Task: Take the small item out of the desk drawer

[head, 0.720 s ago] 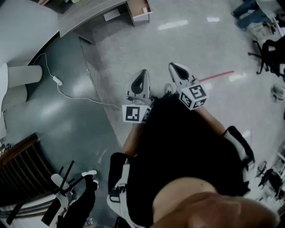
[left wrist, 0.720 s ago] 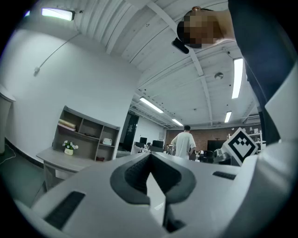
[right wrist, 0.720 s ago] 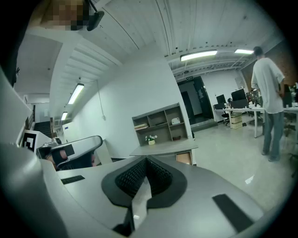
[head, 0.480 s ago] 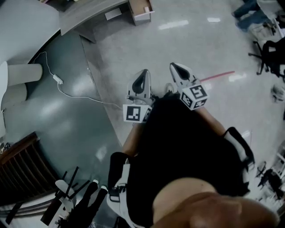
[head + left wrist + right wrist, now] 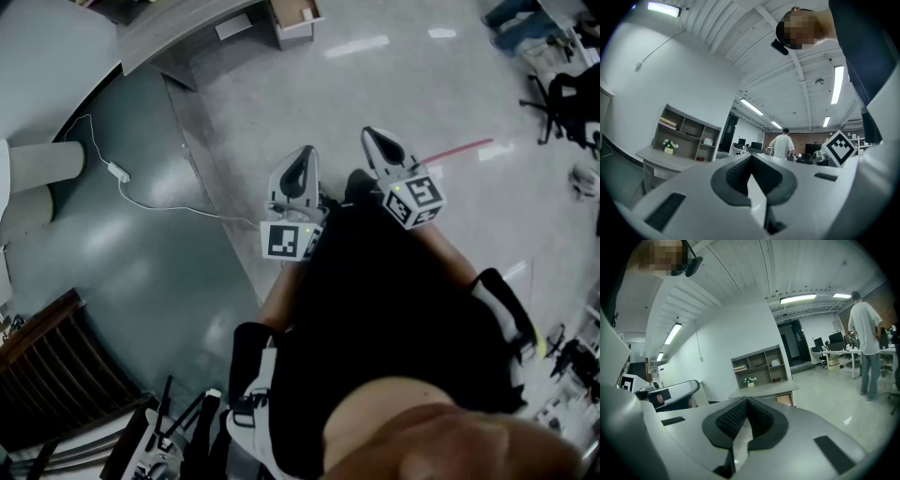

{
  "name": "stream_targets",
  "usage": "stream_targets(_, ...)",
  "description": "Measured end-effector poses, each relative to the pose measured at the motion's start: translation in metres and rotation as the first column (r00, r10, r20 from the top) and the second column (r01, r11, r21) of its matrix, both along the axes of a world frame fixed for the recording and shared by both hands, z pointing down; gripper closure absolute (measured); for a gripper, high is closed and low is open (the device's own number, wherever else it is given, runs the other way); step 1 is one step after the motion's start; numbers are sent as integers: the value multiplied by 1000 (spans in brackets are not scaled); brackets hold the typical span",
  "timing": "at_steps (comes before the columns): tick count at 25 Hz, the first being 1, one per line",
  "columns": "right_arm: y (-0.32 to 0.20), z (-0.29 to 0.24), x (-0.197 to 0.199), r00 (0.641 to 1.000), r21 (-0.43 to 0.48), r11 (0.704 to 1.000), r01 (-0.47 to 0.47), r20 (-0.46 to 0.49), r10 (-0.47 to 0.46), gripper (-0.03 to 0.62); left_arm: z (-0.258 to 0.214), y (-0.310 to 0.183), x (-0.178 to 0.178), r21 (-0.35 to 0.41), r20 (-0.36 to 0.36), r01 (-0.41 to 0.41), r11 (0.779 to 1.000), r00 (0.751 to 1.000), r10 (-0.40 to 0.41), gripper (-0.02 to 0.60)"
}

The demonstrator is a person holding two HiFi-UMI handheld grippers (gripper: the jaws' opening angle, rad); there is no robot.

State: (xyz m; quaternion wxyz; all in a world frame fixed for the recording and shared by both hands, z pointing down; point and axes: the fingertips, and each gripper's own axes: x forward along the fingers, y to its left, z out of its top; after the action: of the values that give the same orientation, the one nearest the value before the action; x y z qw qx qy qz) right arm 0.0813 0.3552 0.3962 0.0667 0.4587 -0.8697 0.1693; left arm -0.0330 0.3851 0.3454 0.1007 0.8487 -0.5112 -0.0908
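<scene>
The small item is not visible in any view. It is judged to lie inside the drawer [image 5: 295, 21], which appears at the top of the head view as an open brown box beneath the desk [image 5: 178, 28], well apart from both grippers. The right gripper view shows the same desk below a shelf unit [image 5: 759, 364], again at a distance. By the task wording the item is judged light and easily displaced. Its stiffness, surface and fragility cannot be assessed from here. The hold is best taken across its narrowest sides, seated well into the ribbed pads rather than at the tips, once it is in sight. The left gripper [image 5: 300, 159] has its jaws closed tip to tip with nothing between them. The right gripper [image 5: 377, 142] is likewise fully closed and empty. Both are held close against the person's dark-clothed torso above bare floor. No approach to the drawer is under way.
</scene>
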Motion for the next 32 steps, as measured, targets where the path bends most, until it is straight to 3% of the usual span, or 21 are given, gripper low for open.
stream_targets(8,-3,7,-8,1000,-10,1000,-24,1,24,595,9,-1,-6,-6,-8,-22,1000,1000,22,583)
stream_targets(16,-49,19,-15,1000,-23,1000,-15,12,15,595,16,-40,-17,-29,14,3,1000,1000,-2,583)
stream_targets(25,-138,29,-12,1000,-41,999,-4,13,5,595,21,-129,-16,-59,24,17,998,1000,-15,583)
stream_targets(32,-219,28,-4,999,-56,998,32,13,-31,595,9,-212,-2,-26,56,39,999,998,-38,583)
